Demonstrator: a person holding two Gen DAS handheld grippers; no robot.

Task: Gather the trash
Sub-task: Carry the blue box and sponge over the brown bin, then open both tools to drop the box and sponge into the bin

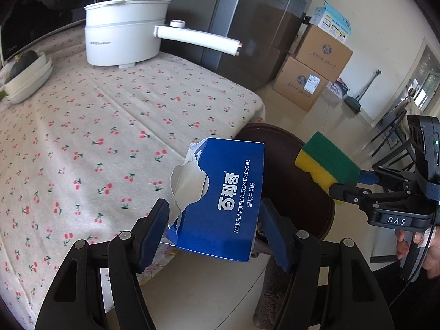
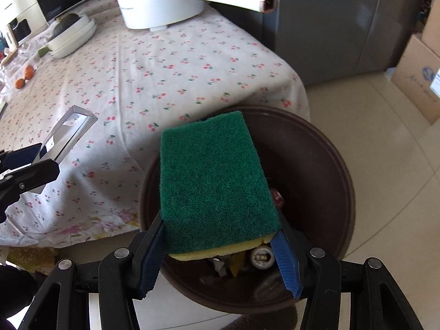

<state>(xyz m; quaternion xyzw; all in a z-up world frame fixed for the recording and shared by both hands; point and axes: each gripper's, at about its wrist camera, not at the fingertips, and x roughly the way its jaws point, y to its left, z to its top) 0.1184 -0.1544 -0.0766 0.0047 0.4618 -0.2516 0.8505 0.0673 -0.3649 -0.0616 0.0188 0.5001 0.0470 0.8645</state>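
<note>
A torn blue biscuit box [image 1: 228, 192] hangs over the table's corner, with my left gripper [image 1: 213, 233] shut on its sides. Its ripped flap points toward the table. In the right wrist view this box [image 2: 68, 134] shows its open end at the far left, held by the left gripper [image 2: 27, 165]. My right gripper [image 2: 220, 253] is shut on a green and yellow sponge [image 2: 214, 181], held above the round brown trash bin [image 2: 330, 148]. Scraps lie in the bin's bottom. From the left wrist view the sponge [image 1: 327, 162] and right gripper [image 1: 352, 184] sit to the right, over the bin [image 1: 291, 140].
A cherry-print tablecloth [image 1: 96, 126] covers the table. At its far side stand a white electric pot [image 1: 123, 35] with a long handle and stacked white bowls [image 1: 27, 79] holding a dark squash. A grey fridge [image 1: 255, 27] and cardboard boxes [image 1: 316, 66] stand behind the bin. Two oranges [image 2: 24, 77] lie far left.
</note>
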